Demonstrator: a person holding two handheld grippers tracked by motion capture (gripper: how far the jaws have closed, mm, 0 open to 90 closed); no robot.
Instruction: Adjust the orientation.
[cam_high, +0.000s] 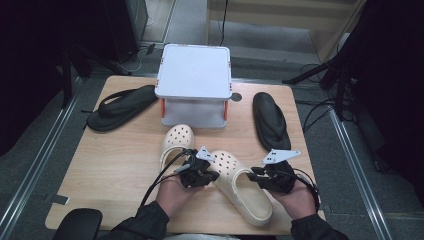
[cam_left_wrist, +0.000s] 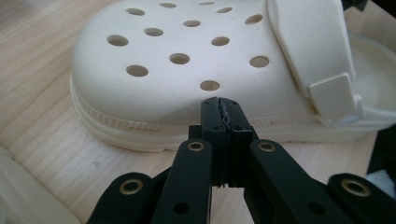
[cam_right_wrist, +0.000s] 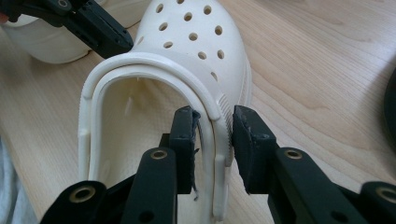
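Your right hand-held gripper (cam_right_wrist: 212, 128) straddles the side wall and heel strap of the cream perforated foam clog (cam_high: 239, 182) that lies near you on the pale wooden surface (cam_high: 115, 160); one pad sits inside the shoe opening, the other outside, and a sliver of gap shows at the outer pad, so the grasp reads as not yet firm, the jaws only partly drawn in around the rim. The clog's long axis runs on a slant, toe pointing far and left toward your left hand, heel near and right, so your right hand is the nearer one to the heel end. Your left hand-held gripper (cam_left_wrist: 223, 112) is clenched with nothing between its pads, its tip just at the clog's toe side, close to the sole ridge. The clog looks soft and matte, with round vent holes over the toe and a ribbed strap end. A second cream foam clog (cam_high: 176, 142) lies just left of it, toe toward the white lidded plastic box (cam_high: 194, 85).
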